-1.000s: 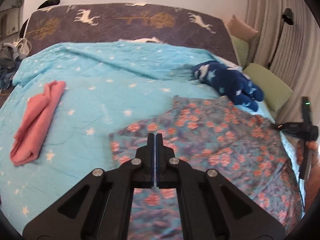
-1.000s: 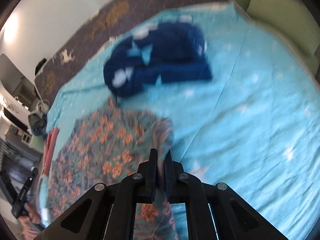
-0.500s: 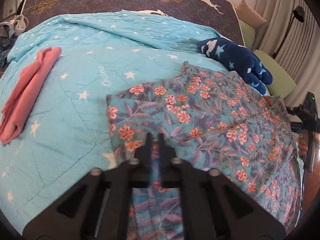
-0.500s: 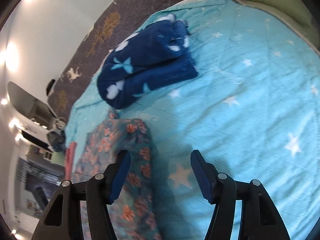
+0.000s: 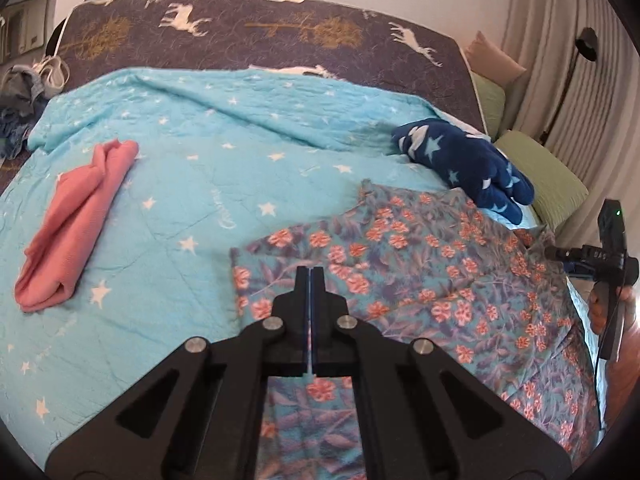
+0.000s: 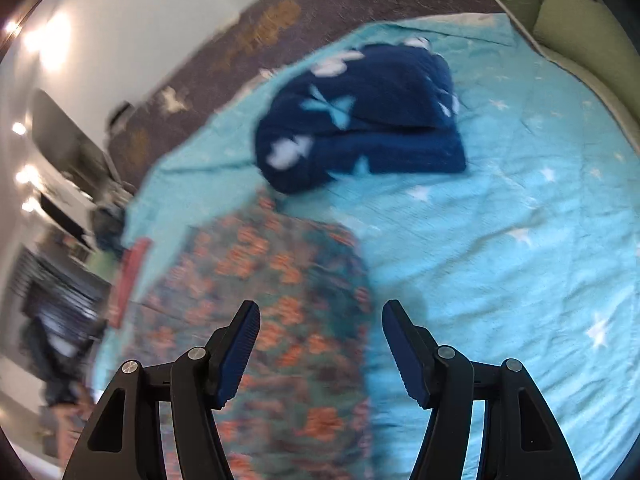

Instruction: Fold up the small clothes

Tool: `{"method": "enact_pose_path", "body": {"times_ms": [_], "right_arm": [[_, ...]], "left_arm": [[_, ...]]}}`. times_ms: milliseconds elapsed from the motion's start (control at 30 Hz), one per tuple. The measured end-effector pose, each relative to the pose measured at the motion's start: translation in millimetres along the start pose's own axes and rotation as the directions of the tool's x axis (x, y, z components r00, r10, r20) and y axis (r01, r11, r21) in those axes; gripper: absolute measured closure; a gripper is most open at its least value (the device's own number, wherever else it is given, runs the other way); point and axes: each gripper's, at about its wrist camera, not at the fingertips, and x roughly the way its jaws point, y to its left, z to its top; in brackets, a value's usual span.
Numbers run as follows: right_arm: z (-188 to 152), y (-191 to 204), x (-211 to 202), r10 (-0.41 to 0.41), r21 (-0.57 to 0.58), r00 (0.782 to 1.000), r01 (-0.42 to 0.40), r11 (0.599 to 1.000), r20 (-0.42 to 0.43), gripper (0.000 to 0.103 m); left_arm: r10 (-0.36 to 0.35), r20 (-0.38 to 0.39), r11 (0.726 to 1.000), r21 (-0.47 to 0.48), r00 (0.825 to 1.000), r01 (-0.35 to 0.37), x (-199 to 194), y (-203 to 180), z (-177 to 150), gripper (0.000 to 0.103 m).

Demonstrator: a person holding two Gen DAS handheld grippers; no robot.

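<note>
Nearest the left wrist camera, the black two-finger left gripper has its jaws pressed together above the near edge of the teal floral-print cloth garment; whether a fold of the fabric is pinched between them cannot be told. The garment lies spread flat on the turquoise star-patterned quilted bedspread. The right gripper, seen from its own blurred camera, stands with its blue-padded jaws wide apart over the garment's edge, nothing between them but the cloth lying below. Left of the garment, well apart from it, a pink cloth rests rolled or folded. Beyond the garment's far corner, just beside it, sits a dark navy fleece bundle with pale stars. Faint stitched lettering on the quilt is probably a brand word but too small to read. Farther back are green pillows and a dark headboard patterned with white deer and gold trees.
</note>
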Motion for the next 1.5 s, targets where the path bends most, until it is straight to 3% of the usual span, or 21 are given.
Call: {"method": "enact_pose_path", "body": {"times_ms": [33, 67, 133, 200, 267, 333, 467, 567, 633, 667, 733, 800, 867, 933, 1000, 1100, 1200, 1267, 1300, 1367, 1500], "right_arm": [[-0.2, -4.0, 4.8, -0.011, 0.028, 1.0, 0.011, 1.0, -0.018, 0.038], [0.3, -9.1, 8.8, 0.006, 0.071, 1.0, -0.004, 0.997, -0.029, 0.038], [1.2, -16.0, 13.1, 0.045, 0.122, 0.999, -0.041, 0.992, -0.03, 0.038], [1.8, -17.9, 14.3, 0.036, 0.132, 0.999, -0.033, 0.991, -0.019, 0.038], [2.0, -19.2, 16.9, 0.031, 0.136, 0.999, -0.028, 0.99, -0.021, 0.038], [0.4, -20.6, 16.7, 0.033, 0.142, 0.999, -0.03, 0.989, -0.023, 0.038], [1.8, -17.0, 11.3, 0.007, 0.108, 1.0, -0.008, 0.994, 0.005, 0.042], [5.3, -14.1, 9.0, -0.003, 0.081, 1.0, 0.002, 0.997, 0.018, 0.057], [6.7, -15.1, 8.6, 0.006, 0.092, 1.0, -0.007, 0.996, 0.019, 0.057], [6.5, -15.6, 8.5, 0.012, 0.097, 1.0, -0.013, 0.995, 0.017, 0.057], [4.6, -16.9, 8.3, 0.014, 0.104, 1.0, -0.016, 0.994, 0.018, 0.057], [2.3, -18.7, 9.6, 0.01, 0.105, 1.0, -0.011, 0.994, 0.007, 0.057], [1.4, -19.9, 10.4, 0.006, 0.109, 1.0, -0.006, 0.994, -0.002, 0.057], [1.2, -20.3, 10.4, 0.003, 0.11, 1.0, -0.003, 0.994, -0.006, 0.057], [1.4, -19.8, 10.0, 0.003, 0.106, 1.0, -0.002, 0.994, -0.007, 0.057], [2.2, -18.4, 10.2, -0.004, 0.097, 1.0, 0.005, 0.995, -0.008, 0.057], [3.3, -18.0, 10.1, -0.014, 0.096, 1.0, 0.014, 0.995, -0.002, 0.057], [4.0, -18.4, 9.5, -0.009, 0.101, 1.0, 0.009, 0.995, 0.003, 0.057], [4.1, -19.1, 8.8, -0.011, 0.103, 1.0, 0.01, 0.995, 0.007, 0.057], [4.1, -20.9, 8.0, -0.018, 0.104, 1.0, 0.016, 0.994, 0.013, 0.057], [5.0, -23.0, 10.0, -0.019, 0.103, 1.0, 0.018, 0.995, 0.006, 0.057]], "left_arm": [[0.012, -0.018, 1.0, -0.009, 1.0, -0.012, 3.6, 3.5, -2.3, 0.098], [0.017, -0.029, 1.0, -0.01, 0.999, -0.018, 5.9, 3.9, -4.8, 0.082], [0.016, -0.074, 1.0, -0.001, 0.997, -0.016, 14.3, 3.1, -12.9, 0.066], [0.006, -0.112, 1.0, 0.02, 0.994, -0.003, 23.7, -1.5, -19.8, 0.066], [-0.011, -0.133, 1.0, 0.024, 0.991, 0.014, 30.6, -6.0, -23.0, 0.101], [-0.024, -0.106, 1.0, 0.015, 0.994, 0.026, 25.8, -8.4, -21.4, 0.103], [-0.042, 0.076, 0.999, 0.006, 0.996, 0.041, -14.0, -12.5, 1.5, 0.103], [-0.024, 0.063, 1.0, -0.017, 0.998, 0.025, -12.8, 1.3, 12.8, 0.103], [-0.029, -0.002, 0.999, -0.027, 1.0, 0.029, -1.8, 9.2, 9.7, 0.096], [-0.03, -0.05, 0.999, -0.033, 0.998, 0.028, 6.7, 12.8, 4.0, 0.078], [-0.031, -0.108, 0.999, -0.036, 0.994, 0.027, 16.9, 15.2, -8.7, 0.058], [-0.043, -0.141, 0.999, -0.018, 0.989, 0.041, 24.0, 11.9, -21.0, 0.059], [-0.018, -0.162, 1.0, 0.022, 0.987, 0.022, 29.9, 3.9, -27.4, 0.086], [-0.028, -0.149, 0.998, 0.044, 0.988, 0.035, 26.5, -1.1, -26.4, 0.096], [-0.039, -0.106, 0.998, 0.054, 0.994, 0.044, 16.4, -4.4, -20.9, 0.096], [-0.044, 0.045, 0.998, 0.057, 0.998, 0.042, -16.0, -9.8, -3.8, 0.096], [-0.036, 0.068, 0.998, 0.061, 0.997, 0.032, -22.9, -4.4, 8.5, 0.095], [0.018, 0.013, 0.998, 0.067, 1.0, -0.019, -9.3, 1.1, 3.2, 0.091], [0.042, -0.018, 0.997, 0.066, 0.999, -0.04, -2.7, 3.8, -1.2, 0.086], [0.08, -0.073, 0.996, 0.042, 0.994, -0.077, 10.2, 12.0, -13.4, 0.064], [0.05, -0.09, 0.998, -0.035, 0.995, -0.053, 12.7, 24.8, -20.2, 0.056]]}}
